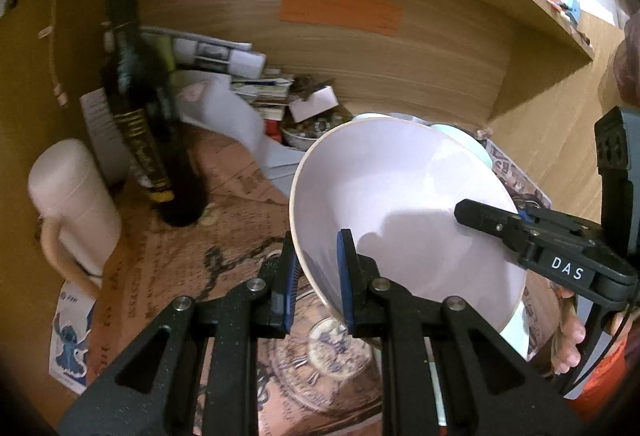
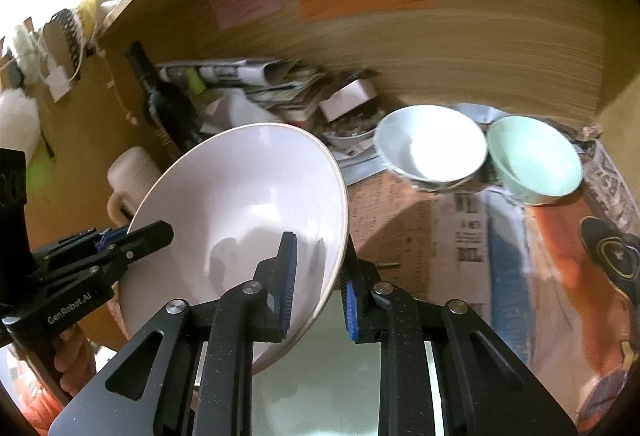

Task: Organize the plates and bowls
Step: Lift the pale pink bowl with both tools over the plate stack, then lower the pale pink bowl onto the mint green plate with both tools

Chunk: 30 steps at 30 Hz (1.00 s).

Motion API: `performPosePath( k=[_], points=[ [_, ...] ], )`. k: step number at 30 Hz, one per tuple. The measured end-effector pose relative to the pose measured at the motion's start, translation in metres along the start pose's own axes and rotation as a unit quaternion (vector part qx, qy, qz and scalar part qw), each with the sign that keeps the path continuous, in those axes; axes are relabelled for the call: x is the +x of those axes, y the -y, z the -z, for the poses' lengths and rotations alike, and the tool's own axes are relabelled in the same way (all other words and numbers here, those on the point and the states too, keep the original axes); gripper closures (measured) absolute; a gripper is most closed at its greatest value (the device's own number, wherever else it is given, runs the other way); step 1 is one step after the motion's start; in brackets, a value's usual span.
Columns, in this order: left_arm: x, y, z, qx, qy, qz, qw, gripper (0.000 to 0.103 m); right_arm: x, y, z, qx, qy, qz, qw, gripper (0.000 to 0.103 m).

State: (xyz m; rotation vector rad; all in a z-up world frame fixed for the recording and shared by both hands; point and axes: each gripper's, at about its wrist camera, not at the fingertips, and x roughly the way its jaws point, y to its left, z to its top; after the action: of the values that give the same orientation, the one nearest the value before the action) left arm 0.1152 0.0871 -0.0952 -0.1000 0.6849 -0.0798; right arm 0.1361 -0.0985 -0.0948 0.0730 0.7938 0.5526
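Both my grippers clamp the big white bowl (image 2: 240, 220) by opposite rims, left gripper (image 1: 318, 284) and right gripper (image 2: 318, 284), keeping it level-ish in the air above the newspaper (image 2: 460, 236); two small bowls (image 2: 432, 143) sit further back, likely the stacking spot.

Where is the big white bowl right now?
The big white bowl is held up tilted above the newspaper-covered table, pinched at opposite rims by the left gripper and the right gripper, with two smaller bowls behind it on the right.
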Motion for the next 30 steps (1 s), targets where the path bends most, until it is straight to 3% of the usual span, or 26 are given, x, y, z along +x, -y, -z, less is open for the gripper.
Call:
performPosePath(
  k=[16,30],
  points=[
    [-0.017,-0.050,0.033,-0.035,-0.010,-0.038,0.9986,0.085,0.038,-0.044,0.013,-0.038,-0.059,-0.026,0.997,0.084],
    [0.003,-0.076,0.059,-0.053,-0.053,-0.053,0.9958,0.085,0.076,-0.056,0.026,-0.062,-0.116,-0.015,0.991,0.084]
  ],
)
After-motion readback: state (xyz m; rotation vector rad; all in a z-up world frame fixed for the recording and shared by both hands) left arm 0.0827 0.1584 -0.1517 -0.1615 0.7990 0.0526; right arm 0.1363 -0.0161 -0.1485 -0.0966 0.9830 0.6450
